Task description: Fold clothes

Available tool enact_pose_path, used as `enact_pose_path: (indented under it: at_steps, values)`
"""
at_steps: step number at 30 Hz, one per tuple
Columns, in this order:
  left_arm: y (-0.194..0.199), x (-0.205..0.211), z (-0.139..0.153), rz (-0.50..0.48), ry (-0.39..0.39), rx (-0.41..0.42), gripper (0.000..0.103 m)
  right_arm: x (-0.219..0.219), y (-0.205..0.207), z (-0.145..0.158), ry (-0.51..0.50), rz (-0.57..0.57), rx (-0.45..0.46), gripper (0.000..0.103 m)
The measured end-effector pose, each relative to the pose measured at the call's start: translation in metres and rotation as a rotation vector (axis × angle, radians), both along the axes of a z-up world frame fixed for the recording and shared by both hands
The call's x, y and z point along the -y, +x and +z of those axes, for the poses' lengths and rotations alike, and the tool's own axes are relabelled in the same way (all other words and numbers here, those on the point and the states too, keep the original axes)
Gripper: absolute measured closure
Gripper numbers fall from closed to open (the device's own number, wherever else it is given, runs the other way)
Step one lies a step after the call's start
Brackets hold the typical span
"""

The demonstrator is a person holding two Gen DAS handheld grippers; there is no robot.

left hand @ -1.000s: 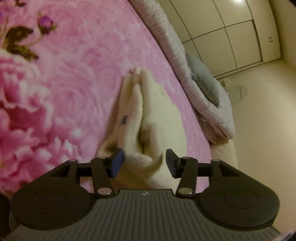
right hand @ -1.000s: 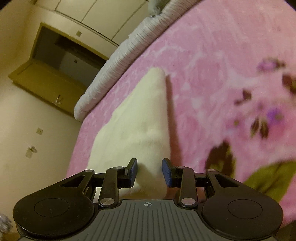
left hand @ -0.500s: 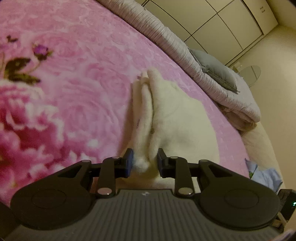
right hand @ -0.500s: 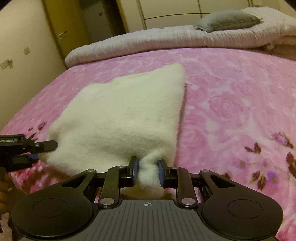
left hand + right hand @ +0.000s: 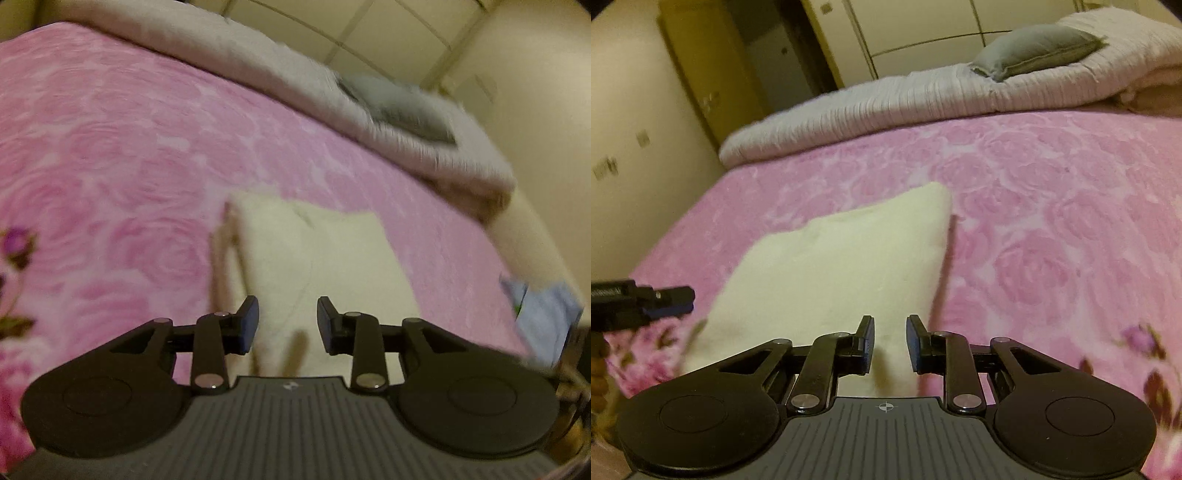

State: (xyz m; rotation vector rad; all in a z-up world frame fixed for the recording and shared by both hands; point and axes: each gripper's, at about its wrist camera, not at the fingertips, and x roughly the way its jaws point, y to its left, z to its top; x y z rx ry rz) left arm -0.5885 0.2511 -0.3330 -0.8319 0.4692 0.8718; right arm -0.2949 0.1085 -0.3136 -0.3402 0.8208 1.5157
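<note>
A cream fluffy garment point(image 5: 325, 266) lies folded flat on the pink rose-patterned bedspread point(image 5: 122, 155). My left gripper point(image 5: 287, 325) is open above its near edge, with nothing between the fingers. In the right wrist view the same garment point(image 5: 846, 266) lies ahead. My right gripper point(image 5: 890, 343) is open over its near right corner, not holding it. The left gripper's fingertip point(image 5: 670, 297) shows at the left edge of that view, beside the garment's left corner.
A rolled grey-white quilt point(image 5: 923, 107) with a grey pillow point(image 5: 1034, 51) lies along the far side of the bed. A light blue cloth point(image 5: 543, 317) sits at the bed's right edge. Wardrobe doors point(image 5: 369, 33) and a doorway point(image 5: 768, 70) stand behind.
Both grippers were shut on the garment's near edge half a second ago. Both have now opened and let it go. The garment has dropped flat onto the bed.
</note>
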Motion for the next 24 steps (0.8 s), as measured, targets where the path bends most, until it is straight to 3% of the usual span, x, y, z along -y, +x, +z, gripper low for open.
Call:
enact_pose_path:
  at_steps: [3,8,11,12,15,19,24]
  values:
    - [0.022,-0.015,-0.020,-0.017,0.027,-0.135,0.071,-0.024,-0.008,-0.015,-0.035,0.041,0.042,0.080]
    - [0.019,-0.033,-0.030,0.003,0.003,-0.099,0.070,-0.045,-0.012,-0.024,-0.041,0.128,0.117,0.080]
    - [0.021,-0.034,-0.024,0.001,0.010,-0.102,0.072,-0.045,0.004,-0.016,-0.032,0.146,0.069,0.080]
    - [0.023,-0.036,-0.025,0.000,0.014,-0.107,0.077,-0.045,0.009,-0.013,-0.023,0.143,0.055,0.080]
    - [0.030,-0.045,-0.027,-0.006,0.027,-0.120,0.077,-0.048,0.029,-0.006,0.014,0.070,0.035,0.080]
    - [0.039,-0.057,-0.029,-0.013,0.044,-0.138,0.077,-0.063,0.033,-0.021,-0.013,0.060,-0.003,0.080]
    - [0.044,-0.069,-0.032,-0.007,0.058,-0.145,0.084,-0.073,0.026,-0.034,-0.025,0.053,-0.016,0.080]
